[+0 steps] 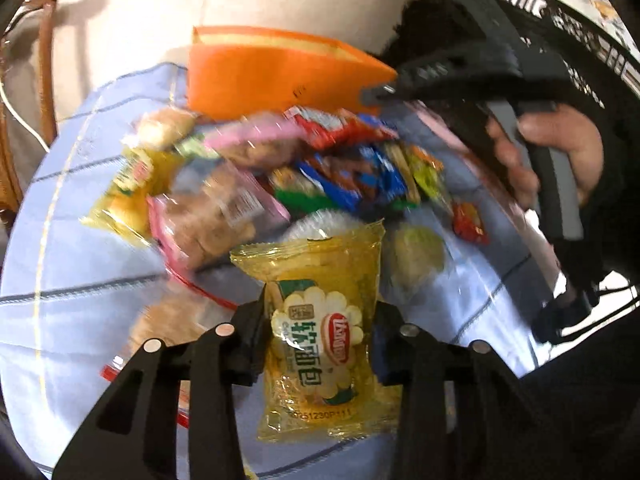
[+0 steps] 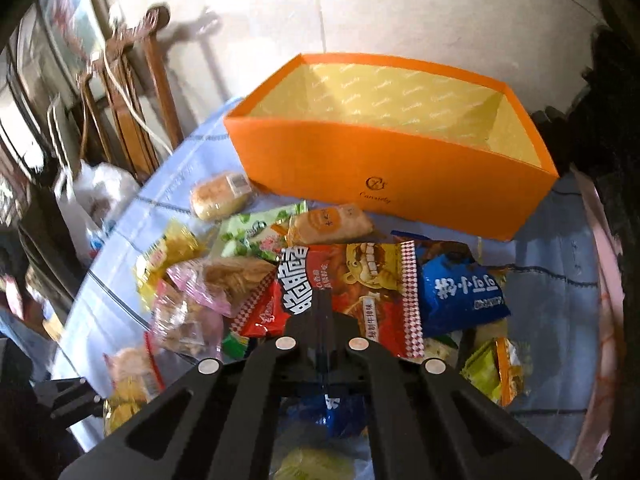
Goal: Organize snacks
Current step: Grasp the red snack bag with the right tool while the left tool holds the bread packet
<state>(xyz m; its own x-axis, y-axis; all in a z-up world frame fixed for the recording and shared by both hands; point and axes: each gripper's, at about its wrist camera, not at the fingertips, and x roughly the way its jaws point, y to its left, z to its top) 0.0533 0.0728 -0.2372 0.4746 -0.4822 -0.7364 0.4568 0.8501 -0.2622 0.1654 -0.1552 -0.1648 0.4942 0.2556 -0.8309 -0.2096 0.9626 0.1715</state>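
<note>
On the cloth-covered counter (image 2: pixel 120 280), the orange box (image 2: pixel 380 184) stands empty behind the snack pile (image 2: pixel 320 280). Left hand-held gripper (image 1: pixel 320 344) is clamped on the yellow bread packet (image 1: pixel 320 336), lifted clear. Right hand-held gripper (image 2: pixel 322 312) is pressed together on the red snack bag (image 2: pixel 360 280). Slick film may slip from either grip.

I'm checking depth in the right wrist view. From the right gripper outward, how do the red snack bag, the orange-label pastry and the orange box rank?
1. Red snack bag: right at the tips of the shut right gripper.
2. Orange-label pastry: just beyond the bag, in the pile.
3. Orange box: farthest, at the back of the table.
</note>
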